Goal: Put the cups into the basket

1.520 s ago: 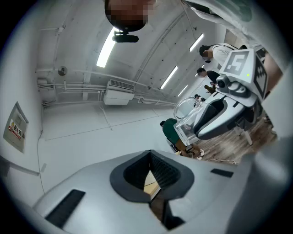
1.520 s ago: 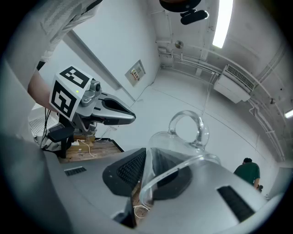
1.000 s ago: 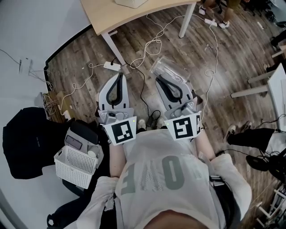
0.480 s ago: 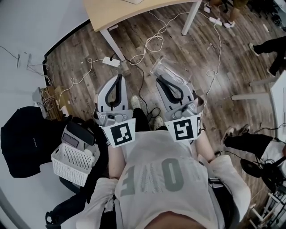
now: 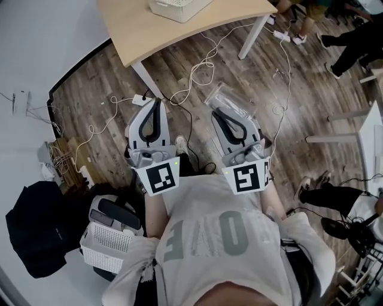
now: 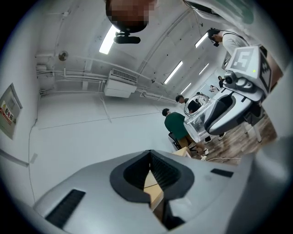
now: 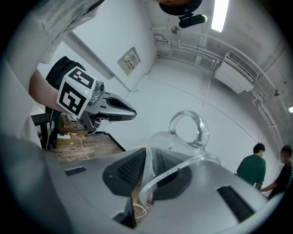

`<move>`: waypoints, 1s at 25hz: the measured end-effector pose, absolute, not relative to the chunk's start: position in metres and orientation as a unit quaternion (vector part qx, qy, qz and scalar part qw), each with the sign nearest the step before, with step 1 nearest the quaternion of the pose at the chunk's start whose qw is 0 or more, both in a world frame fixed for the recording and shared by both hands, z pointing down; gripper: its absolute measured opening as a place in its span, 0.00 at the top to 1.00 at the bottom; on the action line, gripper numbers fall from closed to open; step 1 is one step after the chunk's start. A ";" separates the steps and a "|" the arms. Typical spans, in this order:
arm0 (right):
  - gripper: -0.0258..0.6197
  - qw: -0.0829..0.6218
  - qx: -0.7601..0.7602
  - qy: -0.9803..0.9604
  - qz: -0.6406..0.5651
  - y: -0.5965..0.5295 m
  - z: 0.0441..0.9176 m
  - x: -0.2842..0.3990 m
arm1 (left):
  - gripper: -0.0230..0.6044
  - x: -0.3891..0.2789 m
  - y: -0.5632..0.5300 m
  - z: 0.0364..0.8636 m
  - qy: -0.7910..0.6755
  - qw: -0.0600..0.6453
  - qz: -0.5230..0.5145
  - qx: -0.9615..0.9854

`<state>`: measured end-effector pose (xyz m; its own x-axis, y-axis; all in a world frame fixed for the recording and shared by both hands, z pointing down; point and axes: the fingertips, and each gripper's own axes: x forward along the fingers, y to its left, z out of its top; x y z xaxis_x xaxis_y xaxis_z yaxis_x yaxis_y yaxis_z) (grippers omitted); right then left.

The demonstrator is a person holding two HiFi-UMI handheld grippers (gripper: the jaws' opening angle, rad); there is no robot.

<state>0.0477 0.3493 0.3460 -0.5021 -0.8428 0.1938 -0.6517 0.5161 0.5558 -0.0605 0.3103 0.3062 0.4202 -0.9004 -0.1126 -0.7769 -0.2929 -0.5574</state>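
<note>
In the head view the person stands over a wooden floor [image 5: 119,95] strewn with cables, a tool in each hand held out ahead; the right tool [image 5: 215,110] is clenched on a clear glass cup [image 5: 226,98], carried in the air well short of the pale counter [image 5: 149,33], where a white basket [image 5: 179,8] sits at the far edge, while a second white basket [image 5: 108,250] rests low at the person's left beside a black bag [image 5: 36,233], and I cannot tell which of the two is meant. The left tool [image 5: 157,101] is clenched on nothing. The left gripper view confirms this: its jaws meet with no object between them, and off to the side the cup shows pinched in the other tool. The right gripper view shows the jaws pressed on the cup's thin wall just under the rim, the ring handle standing up beyond them and most of the cup hanging out past the pads. With such a shallow, one-sided hold on smooth glass, the carry is best done slowly, without swinging or tipping the wrist; bring the cup over the basket's opening, lower it until the base is down inside, and only then let go, keeping the empty tool clear of the rim
</note>
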 end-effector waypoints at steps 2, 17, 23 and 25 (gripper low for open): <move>0.91 0.233 0.450 -0.836 -0.210 0.324 0.343 0.035 | 0.95 -0.072 0.282 0.303 0.520 0.275 -0.109 -0.801; 0.91 0.256 0.470 -0.823 -0.190 0.194 0.349 -0.047 | 0.95 -0.145 0.149 0.301 0.486 0.281 -0.101 -0.821; 0.91 0.259 0.458 -0.824 -0.209 0.163 0.343 -0.058 | 0.95 -0.156 0.120 0.304 0.494 0.271 -0.106 -0.819; 0.91 0.254 0.456 -0.827 -0.210 0.150 0.342 -0.056 | 0.95 -0.151 0.110 0.305 0.495 0.267 -0.108 -0.820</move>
<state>-0.0556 0.1498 0.3420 -0.4552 -0.8606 0.2284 -0.6468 0.4958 0.5794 -0.1507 0.1097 0.3047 0.4867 -0.8693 -0.0864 -0.7538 -0.3680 -0.5444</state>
